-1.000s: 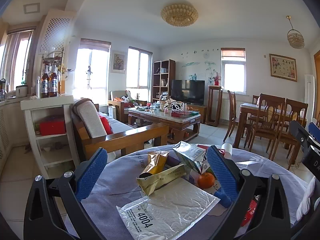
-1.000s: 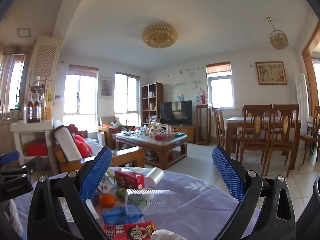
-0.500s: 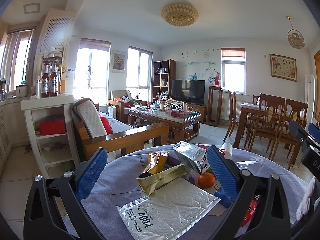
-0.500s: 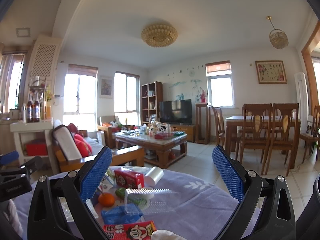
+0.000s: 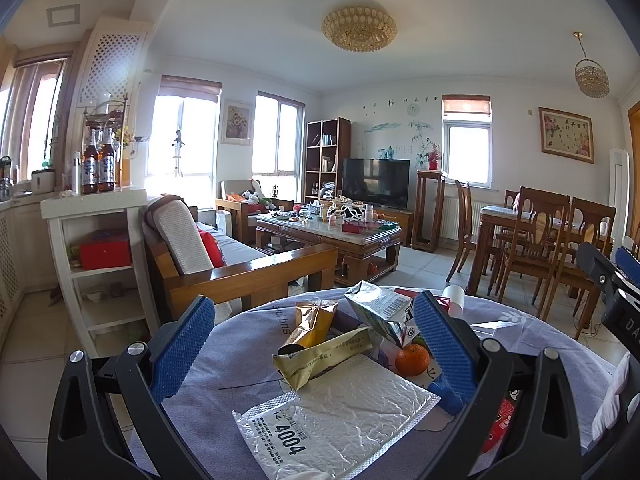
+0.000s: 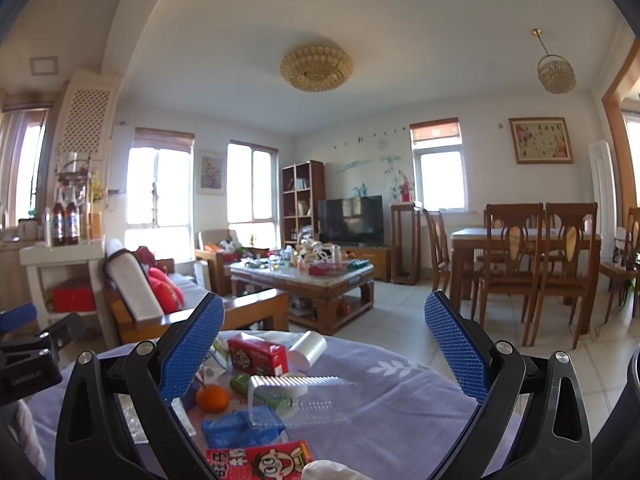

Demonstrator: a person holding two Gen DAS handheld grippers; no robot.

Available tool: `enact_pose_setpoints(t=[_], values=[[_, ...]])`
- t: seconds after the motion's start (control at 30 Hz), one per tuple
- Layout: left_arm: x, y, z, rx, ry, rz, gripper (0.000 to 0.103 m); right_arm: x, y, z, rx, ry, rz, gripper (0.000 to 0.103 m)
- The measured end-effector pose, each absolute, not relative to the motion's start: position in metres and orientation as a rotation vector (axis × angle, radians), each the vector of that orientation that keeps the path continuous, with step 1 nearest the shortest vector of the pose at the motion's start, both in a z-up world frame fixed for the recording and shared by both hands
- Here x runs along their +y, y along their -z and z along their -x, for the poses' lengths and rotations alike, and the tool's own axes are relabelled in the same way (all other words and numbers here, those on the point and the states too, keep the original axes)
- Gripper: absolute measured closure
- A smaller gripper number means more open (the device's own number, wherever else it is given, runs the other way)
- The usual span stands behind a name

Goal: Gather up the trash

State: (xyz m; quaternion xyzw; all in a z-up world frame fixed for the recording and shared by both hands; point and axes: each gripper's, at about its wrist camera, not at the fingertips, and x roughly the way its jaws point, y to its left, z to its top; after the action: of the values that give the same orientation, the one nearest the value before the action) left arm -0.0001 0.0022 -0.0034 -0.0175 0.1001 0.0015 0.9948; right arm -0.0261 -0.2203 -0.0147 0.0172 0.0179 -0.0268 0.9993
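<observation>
My left claw hangs spread, empty, over the silver bubble mailer, its near edge cut off at 6. Gold pouch just beyond; tangerine at 3, partly behind my pad. Right claw also spread, empty; clear plastic tray between pads, red snack pack cropped at 6, red carton at 11.

Bright daylight pours in through the windows on the left wall, which are blown out to white with glare. Both fisheye views bend straight lines and darken into black corners. The silver mailer glints, and focus is sharp throughout.
</observation>
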Motion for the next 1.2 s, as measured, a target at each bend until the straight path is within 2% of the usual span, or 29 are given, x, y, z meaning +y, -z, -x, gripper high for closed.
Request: enact_pose_setpoints(t=[1.2], values=[[-0.0021,0.0022,-0.0016,0.213,0.000,0.030,0.005,-0.2211,0.0129,0.0186,0.094,0.035,-0.045,0.004]])
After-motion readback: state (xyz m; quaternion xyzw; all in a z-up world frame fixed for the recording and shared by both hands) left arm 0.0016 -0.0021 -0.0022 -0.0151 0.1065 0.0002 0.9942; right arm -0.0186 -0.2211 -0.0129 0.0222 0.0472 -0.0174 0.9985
